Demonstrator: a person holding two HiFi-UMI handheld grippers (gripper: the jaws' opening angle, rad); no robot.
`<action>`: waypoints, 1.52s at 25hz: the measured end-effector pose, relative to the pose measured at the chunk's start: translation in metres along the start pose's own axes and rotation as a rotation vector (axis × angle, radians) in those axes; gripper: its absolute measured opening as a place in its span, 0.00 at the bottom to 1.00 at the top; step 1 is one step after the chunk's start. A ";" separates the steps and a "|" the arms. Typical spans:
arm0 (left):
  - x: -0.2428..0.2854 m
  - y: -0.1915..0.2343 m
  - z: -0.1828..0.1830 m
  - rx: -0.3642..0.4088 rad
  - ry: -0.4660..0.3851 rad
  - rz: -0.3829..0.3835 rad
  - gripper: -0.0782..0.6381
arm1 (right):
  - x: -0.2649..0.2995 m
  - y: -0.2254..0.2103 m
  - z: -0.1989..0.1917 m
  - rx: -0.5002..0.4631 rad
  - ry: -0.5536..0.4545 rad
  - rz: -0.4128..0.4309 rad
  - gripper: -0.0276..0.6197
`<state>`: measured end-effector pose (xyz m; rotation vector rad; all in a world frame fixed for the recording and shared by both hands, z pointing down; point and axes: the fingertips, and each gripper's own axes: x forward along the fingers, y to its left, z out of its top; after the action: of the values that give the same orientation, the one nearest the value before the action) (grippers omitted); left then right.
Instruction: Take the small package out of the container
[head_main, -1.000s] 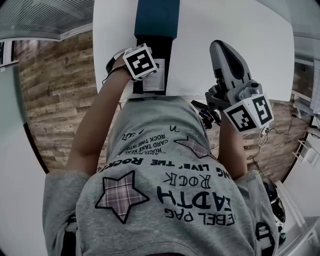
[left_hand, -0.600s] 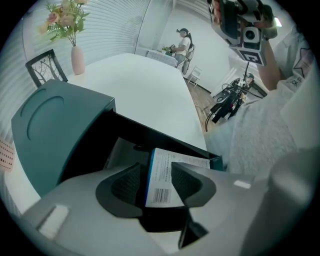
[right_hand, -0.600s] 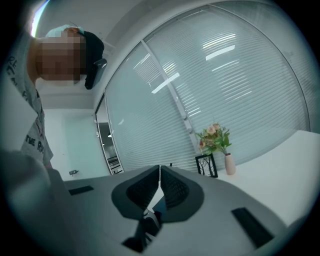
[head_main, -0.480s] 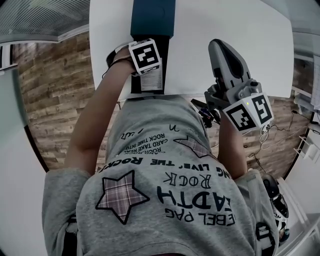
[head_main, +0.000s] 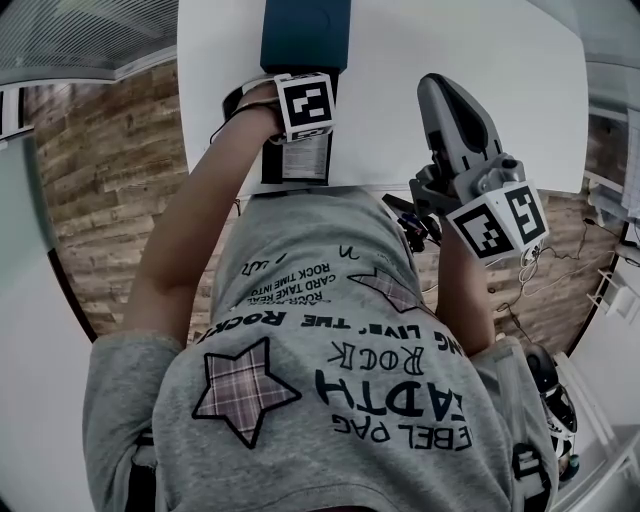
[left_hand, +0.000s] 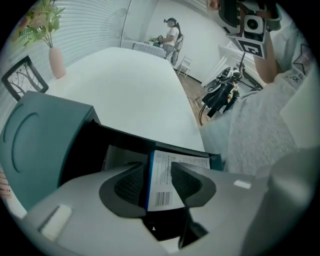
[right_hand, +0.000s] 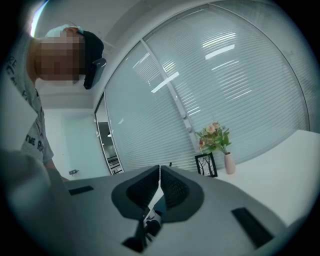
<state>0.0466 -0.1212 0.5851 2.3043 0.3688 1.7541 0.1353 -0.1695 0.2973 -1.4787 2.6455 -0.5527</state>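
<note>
1. Currently the left gripper (left_hand: 159, 171) points down into the open teal container (left_hand: 45, 135) on the white table (left_hand: 135, 85). Its jaws have just been opening and stand released.
2. The small package (left_hand: 161, 187) stands upright between those jaws, inside the container, unclamped.
3. The right gripper (right_hand: 159, 175) hovers apart, jaws clenched together on nothing.

The right gripper (right_hand: 159, 170) pointed about level, its two jaws pressed together with nothing between them. Beyond it rose a glass wall (right_hand: 225, 75) hung with blinds, and before that stood a pale vase (right_hand: 229, 163) of flowers beside a small black picture frame (right_hand: 205, 165), at the far end of a white table (right_hand: 292, 155). A person's grey shirt (right_hand: 35, 135) showed at the left edge.
</note>
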 end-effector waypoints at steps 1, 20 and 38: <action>0.000 -0.001 0.000 -0.002 -0.002 -0.006 0.36 | 0.000 0.000 0.000 0.000 0.001 0.000 0.07; -0.004 -0.007 0.004 -0.021 -0.059 -0.049 0.32 | 0.003 0.000 -0.004 0.004 0.009 0.005 0.07; -0.039 -0.025 0.012 -0.025 -0.182 -0.020 0.31 | 0.011 0.010 -0.043 0.003 0.195 0.120 0.07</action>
<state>0.0464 -0.1109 0.5389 2.4094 0.3336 1.5159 0.1115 -0.1619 0.3357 -1.3160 2.8538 -0.7246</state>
